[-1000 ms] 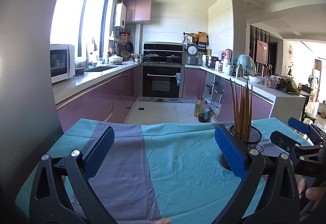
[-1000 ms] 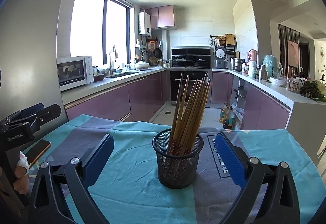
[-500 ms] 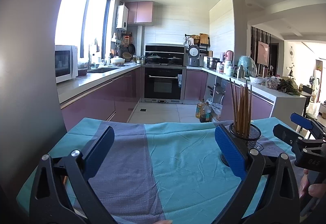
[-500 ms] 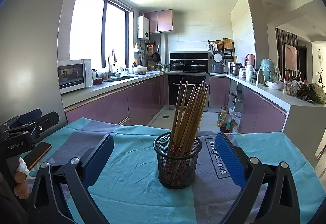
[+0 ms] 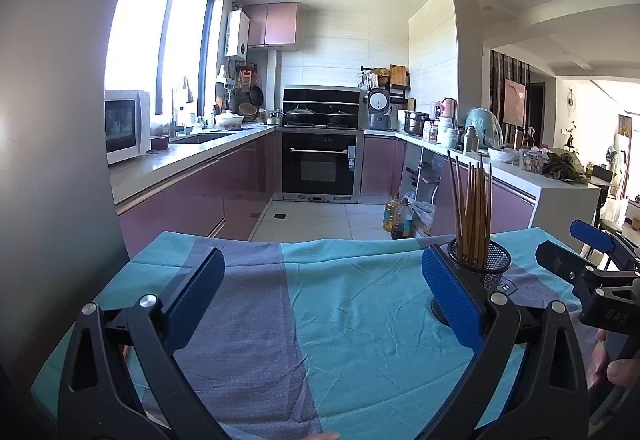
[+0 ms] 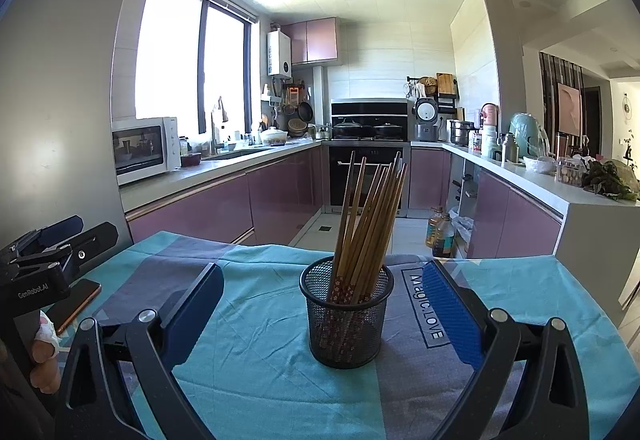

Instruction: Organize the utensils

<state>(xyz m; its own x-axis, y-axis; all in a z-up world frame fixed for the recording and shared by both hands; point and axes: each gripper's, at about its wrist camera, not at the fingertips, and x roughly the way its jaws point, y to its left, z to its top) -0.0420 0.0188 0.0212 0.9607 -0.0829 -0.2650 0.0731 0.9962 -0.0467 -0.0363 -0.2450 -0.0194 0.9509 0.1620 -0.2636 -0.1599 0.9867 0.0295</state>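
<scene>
Chopsticks (image 6: pixel 366 224) standing bundled in a mesh cup (image 6: pixel 346 320), upright on the cloth (image 6: pixel 256 372) in the right half of the counter, well inside its edges. Right gripper (image 6: pixel 322 314) facing the cup, fingers wide apart, cup between them but not touched. Left gripper (image 5: pixel 322 296) over bare cloth nearer the left edge, fingers also apart, holding nothing. Phone (image 6: pixel 76 304) lying at the left edge. Probably the closing step: utensils already gathered, no loose ones visible. Next, if anything, only a careful retreat or a gentle close on the cup without tipping it.
</scene>
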